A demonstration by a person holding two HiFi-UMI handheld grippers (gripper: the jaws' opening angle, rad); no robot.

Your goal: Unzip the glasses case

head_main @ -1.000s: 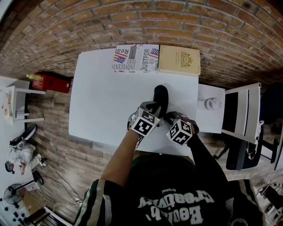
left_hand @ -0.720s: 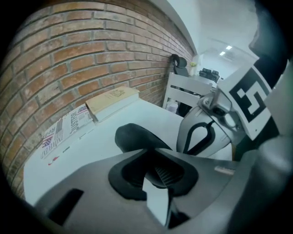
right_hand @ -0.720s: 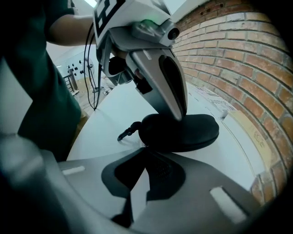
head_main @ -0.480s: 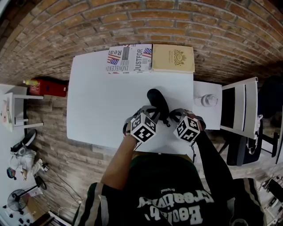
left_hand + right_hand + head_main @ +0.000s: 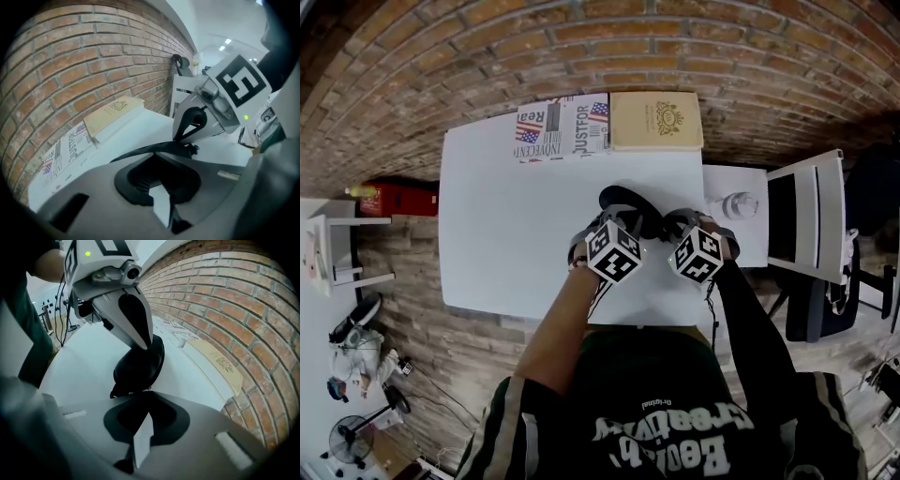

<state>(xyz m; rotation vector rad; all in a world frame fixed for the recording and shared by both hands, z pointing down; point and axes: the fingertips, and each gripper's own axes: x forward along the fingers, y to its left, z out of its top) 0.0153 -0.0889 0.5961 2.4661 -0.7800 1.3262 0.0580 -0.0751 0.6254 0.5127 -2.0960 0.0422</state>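
Head view: the black glasses case [image 5: 623, 204] lies near the table's [image 5: 506, 234] right edge, just ahead of both grippers. A tan book [image 5: 656, 122] and a newspaper [image 5: 561, 129] line the far edge, well apart from it. The left gripper [image 5: 161, 153] has just been closing and pinches the case's rim. The right gripper [image 5: 143, 397] is clamped on its near end.
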